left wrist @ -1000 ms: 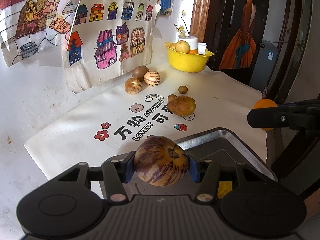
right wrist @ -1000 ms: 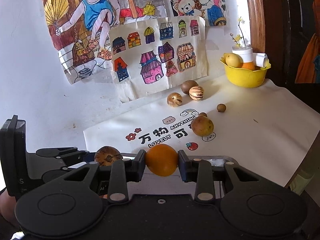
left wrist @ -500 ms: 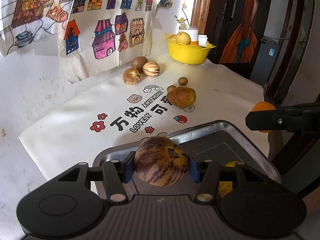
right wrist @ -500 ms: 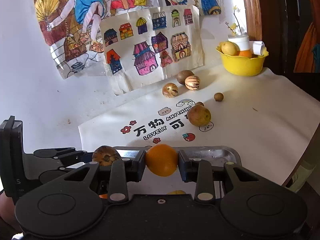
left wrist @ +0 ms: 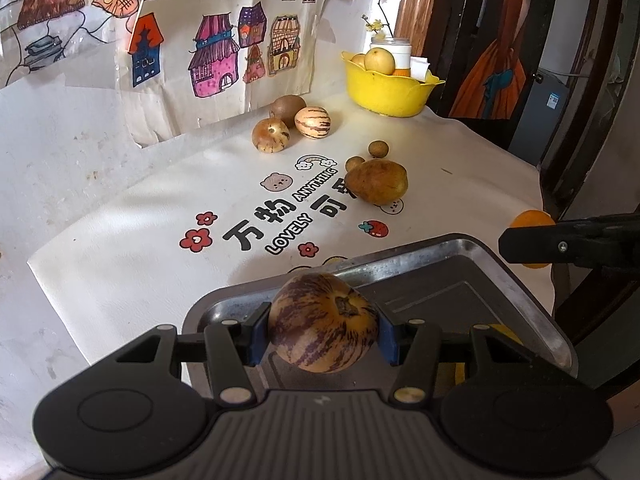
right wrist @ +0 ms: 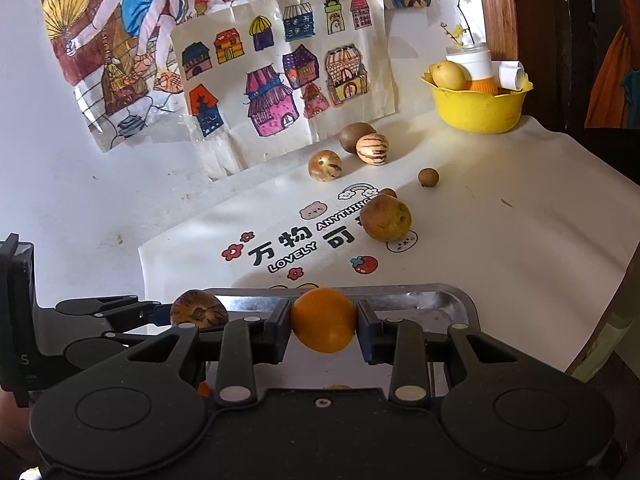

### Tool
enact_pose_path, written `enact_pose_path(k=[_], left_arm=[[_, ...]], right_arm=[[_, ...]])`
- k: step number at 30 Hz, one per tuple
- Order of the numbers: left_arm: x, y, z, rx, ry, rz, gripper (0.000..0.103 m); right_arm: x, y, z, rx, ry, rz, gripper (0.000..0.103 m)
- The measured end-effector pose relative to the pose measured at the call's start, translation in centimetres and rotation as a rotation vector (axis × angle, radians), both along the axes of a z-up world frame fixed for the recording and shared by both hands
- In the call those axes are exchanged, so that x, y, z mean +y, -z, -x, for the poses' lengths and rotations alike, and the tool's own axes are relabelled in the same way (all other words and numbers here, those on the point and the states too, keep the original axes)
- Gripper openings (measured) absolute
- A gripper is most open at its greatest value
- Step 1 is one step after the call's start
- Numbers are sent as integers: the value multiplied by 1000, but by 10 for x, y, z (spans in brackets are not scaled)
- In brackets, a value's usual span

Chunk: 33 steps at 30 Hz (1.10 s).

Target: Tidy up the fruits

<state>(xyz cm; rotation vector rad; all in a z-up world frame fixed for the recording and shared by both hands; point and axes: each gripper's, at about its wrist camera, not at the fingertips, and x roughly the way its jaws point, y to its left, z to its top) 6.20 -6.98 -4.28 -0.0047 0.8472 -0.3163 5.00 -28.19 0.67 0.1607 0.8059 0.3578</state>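
My left gripper is shut on a purple-striped melon and holds it over the near left part of a metal tray. My right gripper is shut on an orange above the tray's far rim; the orange also shows in the left wrist view. The left gripper's melon shows in the right wrist view. Loose fruit lie farther on the mat: a brown fruit, two striped melons, a kiwi.
A yellow bowl with fruit and a white jar stands at the far right of the mat. Two small round brown fruits lie near the large one. Drawings hang on the wall behind. The mat's right edge drops off by dark doors.
Both grippers have drawn back and down toward the tray with their fruit; more of the tray shows now. Both grips are unchanged.
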Motion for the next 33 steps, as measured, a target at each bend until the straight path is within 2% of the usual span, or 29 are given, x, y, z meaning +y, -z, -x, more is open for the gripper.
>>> enact_pose_path(k=[10, 23, 33], left_arm=[[-7, 9, -10, 23, 8, 0, 57], [-26, 34, -25, 63, 24, -33, 57], [-27, 35, -22, 45, 43, -55, 58]], right_arm=[[-6, 22, -21, 46, 9, 15, 36], [-8, 67, -45, 118, 27, 120, 36], [-5, 81, -49, 152, 18, 139, 37]])
